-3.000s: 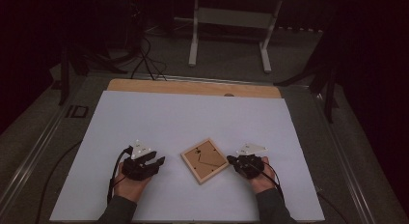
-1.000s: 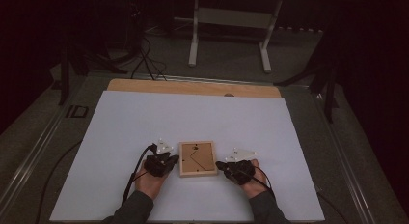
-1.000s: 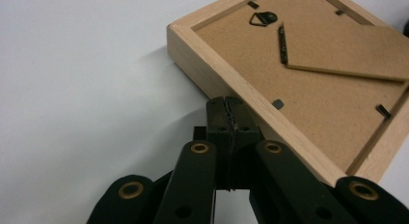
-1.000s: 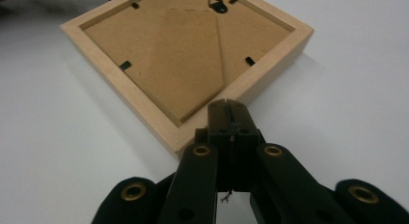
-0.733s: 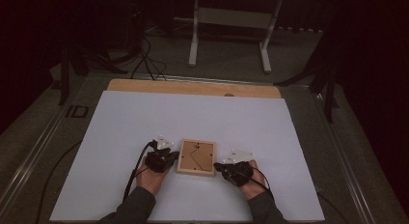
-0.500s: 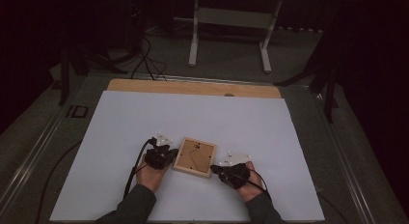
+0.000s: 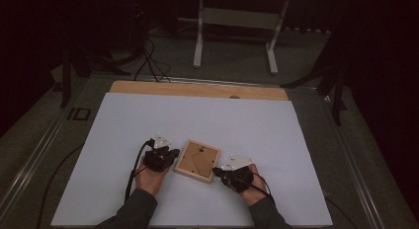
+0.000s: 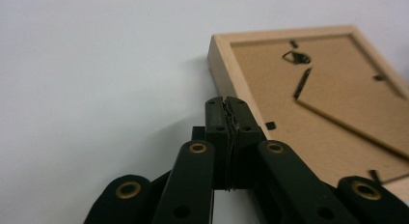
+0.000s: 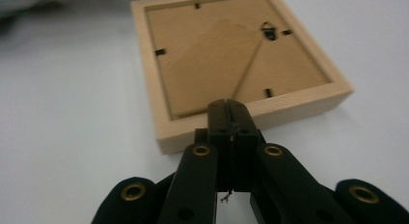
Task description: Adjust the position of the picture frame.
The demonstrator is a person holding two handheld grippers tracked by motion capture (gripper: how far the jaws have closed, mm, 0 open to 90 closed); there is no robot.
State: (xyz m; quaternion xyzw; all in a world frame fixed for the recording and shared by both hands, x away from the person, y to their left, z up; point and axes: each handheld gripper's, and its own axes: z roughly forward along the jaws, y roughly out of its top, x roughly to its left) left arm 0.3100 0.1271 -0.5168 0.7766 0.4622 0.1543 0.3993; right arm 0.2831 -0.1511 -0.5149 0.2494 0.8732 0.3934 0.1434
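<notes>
frame [image 7: 197, 161] has turned since a moment ago | left tongs [image 7: 170, 155], right tongs [image 7: 216, 171] both together, pressing its opposite edges | nudging, not gripping

Looked down and forward from high over the near edge of the counter [image 7: 207, 120]. Rode low and close behind each pair of fingers, aimed from opposite sides at the wooden frame [image 7: 198, 160], shared by all three views.

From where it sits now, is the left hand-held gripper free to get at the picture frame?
Probably yes: the left hand-held gripper, jaws shut, is at the picture frame edge, with nothing between them.
</notes>
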